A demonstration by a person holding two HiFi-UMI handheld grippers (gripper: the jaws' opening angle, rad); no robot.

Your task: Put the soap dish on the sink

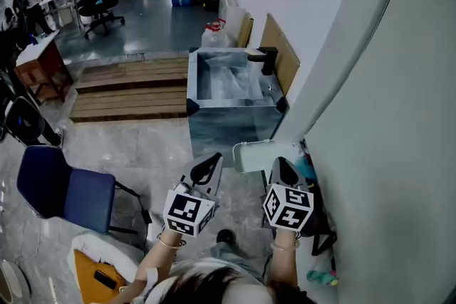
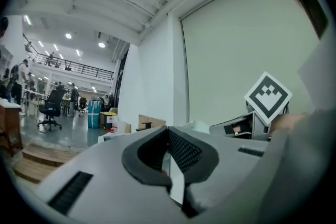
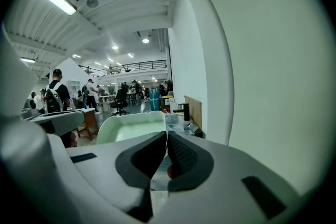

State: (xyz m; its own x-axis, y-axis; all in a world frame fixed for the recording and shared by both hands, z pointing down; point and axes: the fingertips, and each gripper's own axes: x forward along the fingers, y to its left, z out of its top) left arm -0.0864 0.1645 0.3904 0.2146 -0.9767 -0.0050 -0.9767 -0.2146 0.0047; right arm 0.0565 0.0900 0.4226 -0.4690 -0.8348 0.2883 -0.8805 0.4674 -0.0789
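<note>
The pale green soap dish point(image 1: 258, 154) hangs in the air in front of the sink point(image 1: 229, 105), a square steel basin with a black tap point(image 1: 264, 58) at its right rim. My right gripper point(image 1: 282, 169) is shut on the dish's near rim. In the right gripper view the dish point(image 3: 129, 127) shows just past the closed jaws, with the tap point(image 3: 183, 110) beyond it. My left gripper point(image 1: 212, 164) hangs to the left of the dish, shut and holding nothing. In the left gripper view point(image 2: 168, 132) its jaws meet, and the right gripper's marker cube point(image 2: 268, 96) is at the right.
A pale wall point(image 1: 385, 96) runs close along the right. A blue chair point(image 1: 64, 192) stands at the left, and wooden pallets point(image 1: 132, 85) lie left of the sink. Boards point(image 1: 279, 53) lean behind the sink. Desks, office chairs and people fill the far hall.
</note>
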